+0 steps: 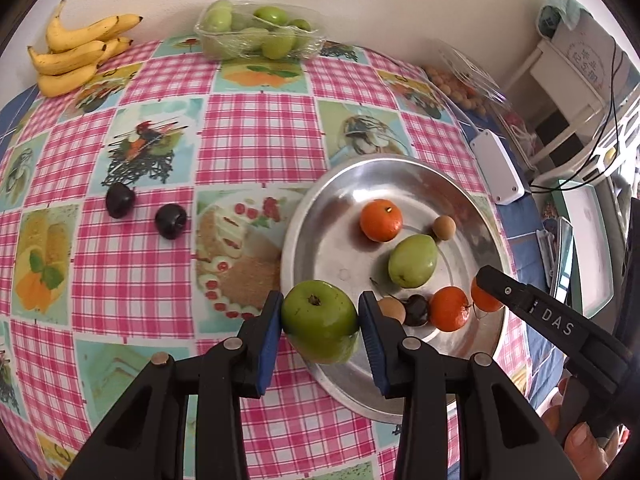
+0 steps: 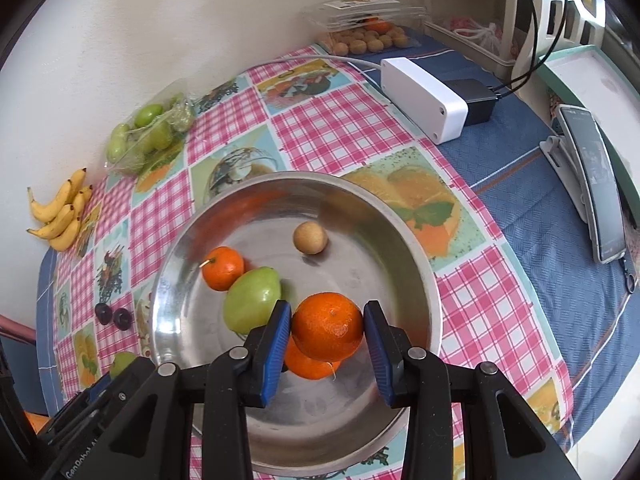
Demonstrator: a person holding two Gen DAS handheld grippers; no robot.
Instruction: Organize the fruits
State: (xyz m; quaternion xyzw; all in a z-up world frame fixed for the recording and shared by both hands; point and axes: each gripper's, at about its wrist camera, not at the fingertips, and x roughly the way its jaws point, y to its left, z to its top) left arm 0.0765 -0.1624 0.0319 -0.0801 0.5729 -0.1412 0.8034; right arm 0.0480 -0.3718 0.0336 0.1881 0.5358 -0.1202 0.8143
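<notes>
Left hand-held gripper (image 1: 320,320) clamps green apple (image 1: 319,320); right hand-held gripper (image 2: 327,330) clamps orange (image 2: 327,326)

Fruits (image 2: 258,298) in bowl (image 2: 404,240) on table (image 2: 332,128)

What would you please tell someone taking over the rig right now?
Left gripper: shut on a green apple, at the near rim of the tray.
Right gripper: shut on an orange, over the tray.
In the tray: more oranges, a green fruit, small brown and dark fruits.
Left on the cloth: two dark fruits, bananas, boxed fruit.
</notes>
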